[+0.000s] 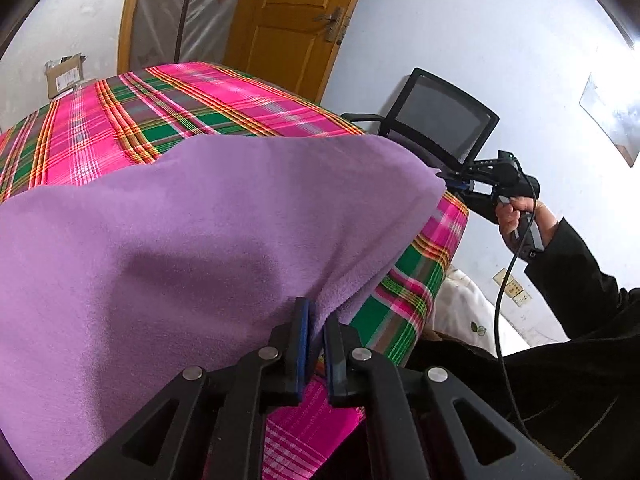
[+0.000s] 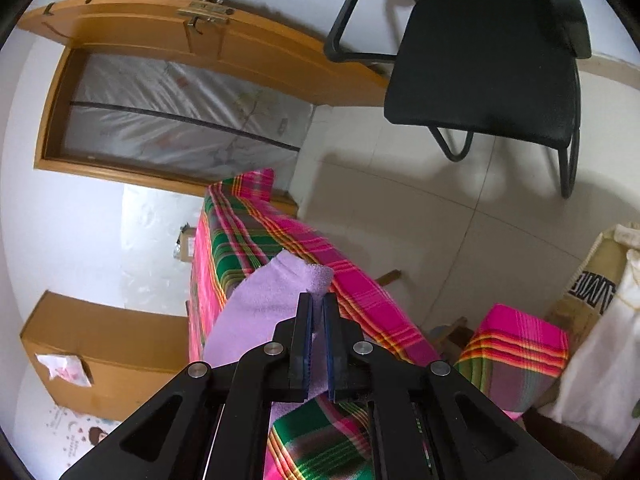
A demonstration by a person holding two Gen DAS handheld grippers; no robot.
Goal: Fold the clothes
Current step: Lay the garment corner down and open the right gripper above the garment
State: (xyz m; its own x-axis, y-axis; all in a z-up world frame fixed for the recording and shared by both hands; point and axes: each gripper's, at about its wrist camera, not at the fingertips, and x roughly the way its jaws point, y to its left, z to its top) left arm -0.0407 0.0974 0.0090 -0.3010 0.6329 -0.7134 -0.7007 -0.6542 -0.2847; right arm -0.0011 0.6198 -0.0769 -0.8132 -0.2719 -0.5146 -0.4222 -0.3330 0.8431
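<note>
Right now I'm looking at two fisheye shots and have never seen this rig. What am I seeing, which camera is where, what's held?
There is no robot arm. A person holds a handheld two-finger gripper in each hand, and each gripper carries a fisheye camera looking forward along its fingers.

The left wrist view shows the left gripper at the bottom, shut on an edge of a purple cloth. Further off in that view is the right gripper, held by the person's right hand, pinching another corner of the cloth.

The right wrist view shows that same right gripper shut on the cloth.

The cloth is spread between the two grippers above a table covered with a pink and green plaid cloth. A black chair stands beyond it.
</note>
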